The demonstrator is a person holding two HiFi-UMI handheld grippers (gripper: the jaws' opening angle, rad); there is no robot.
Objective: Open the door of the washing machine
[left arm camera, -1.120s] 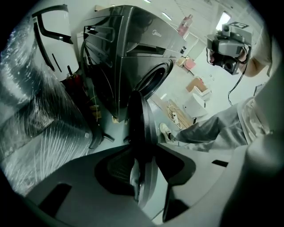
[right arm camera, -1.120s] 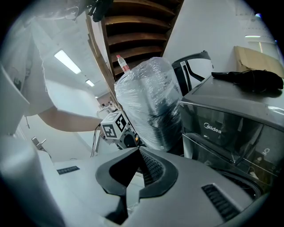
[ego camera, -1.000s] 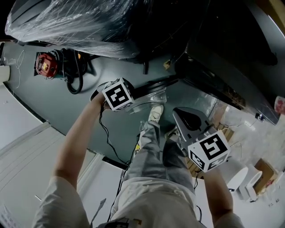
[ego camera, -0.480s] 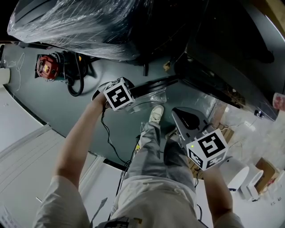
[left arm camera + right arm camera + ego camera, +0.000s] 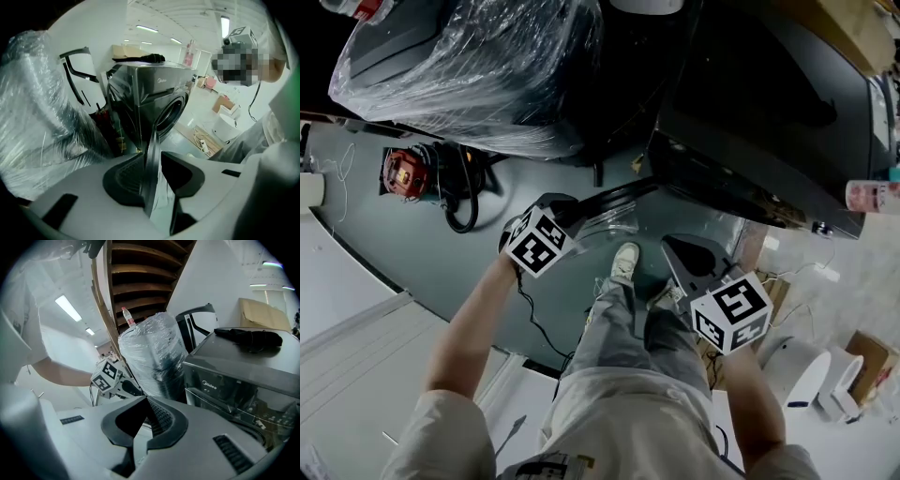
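Grey workshop floor [image 5: 422, 253]: left claw [image 5: 152, 158], just closing, pinches the open washer [image 5: 154, 93] door [image 5: 153, 138]; right claw [image 5: 146, 401] pressed together, empty.

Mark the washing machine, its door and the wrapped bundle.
washing machine [image 5: 164, 91]: left gripper view, front panel.
door [image 5: 151, 157]: left gripper view, thin edge.
wrapped bundle [image 5: 478, 75]: head view, top of wrap.

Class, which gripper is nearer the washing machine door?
Left. The left gripper has the door edge between its jaws, which have just been closing; the right gripper hangs apart to its right.
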